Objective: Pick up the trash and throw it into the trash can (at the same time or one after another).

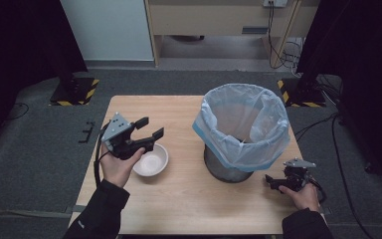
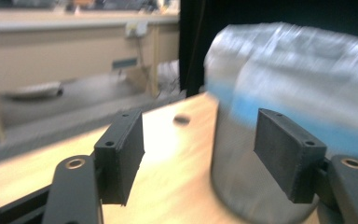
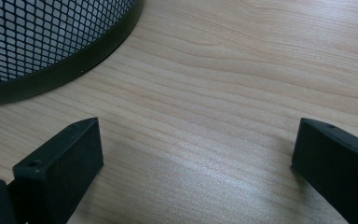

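A white bowl sits on the wooden table left of centre, and it looks empty. My left gripper hovers just above and behind the bowl, pointing right toward the bin, with its jaws open and nothing between them. In the left gripper view the two pads stand wide apart, with the blurred bin beyond them. My right gripper rests low at the table's front right, beside the bin's base. Its jaws are open over bare wood.
A black mesh waste bin lined with a pale blue bag stands right of centre; its mesh base is close to my right gripper. Grey carpet surrounds the table; a desk and cables lie beyond it.
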### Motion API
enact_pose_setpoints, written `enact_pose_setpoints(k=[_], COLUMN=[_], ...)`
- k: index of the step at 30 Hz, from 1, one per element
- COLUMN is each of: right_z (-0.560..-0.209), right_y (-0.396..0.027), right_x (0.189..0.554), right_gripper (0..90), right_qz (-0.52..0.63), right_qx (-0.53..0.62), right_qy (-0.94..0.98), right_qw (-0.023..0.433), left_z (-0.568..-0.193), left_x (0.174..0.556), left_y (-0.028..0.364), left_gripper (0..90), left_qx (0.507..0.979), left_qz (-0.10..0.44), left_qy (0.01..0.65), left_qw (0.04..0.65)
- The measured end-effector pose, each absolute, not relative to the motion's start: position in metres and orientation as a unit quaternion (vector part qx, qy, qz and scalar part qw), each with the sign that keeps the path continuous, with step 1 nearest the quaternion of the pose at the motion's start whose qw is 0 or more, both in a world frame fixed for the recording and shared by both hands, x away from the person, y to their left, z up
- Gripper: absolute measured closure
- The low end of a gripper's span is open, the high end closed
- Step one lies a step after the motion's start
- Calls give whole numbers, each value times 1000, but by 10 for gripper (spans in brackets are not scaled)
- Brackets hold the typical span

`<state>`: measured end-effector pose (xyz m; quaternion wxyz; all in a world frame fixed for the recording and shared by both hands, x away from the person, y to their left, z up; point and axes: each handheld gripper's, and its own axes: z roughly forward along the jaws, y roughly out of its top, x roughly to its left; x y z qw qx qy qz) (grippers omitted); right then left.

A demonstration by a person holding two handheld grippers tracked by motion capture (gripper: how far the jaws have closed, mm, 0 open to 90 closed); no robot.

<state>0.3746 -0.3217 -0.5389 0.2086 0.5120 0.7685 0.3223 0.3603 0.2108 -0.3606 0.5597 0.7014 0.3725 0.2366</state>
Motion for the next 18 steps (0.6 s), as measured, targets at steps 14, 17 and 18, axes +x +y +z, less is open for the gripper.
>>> enact_pose_setpoints(k=[14,17,18], right_z=[-539,-539,-539], right_y=[-322,-322,-321], right_x=[375,375,375], right_gripper=[22,21,20], right_qz=[322,322,322], right_qx=[512,512,512], right_qy=[768,768,769], right_qw=[209,209,209], left_z=[-455,-468,-472], left_x=[375,380,382], left_y=[257,265,267], left_gripper=[288,283,283], left_qx=[727,728,729], left_qz=[221,219,218], left_qy=[484,500,503], left_qw=[434,416,409])
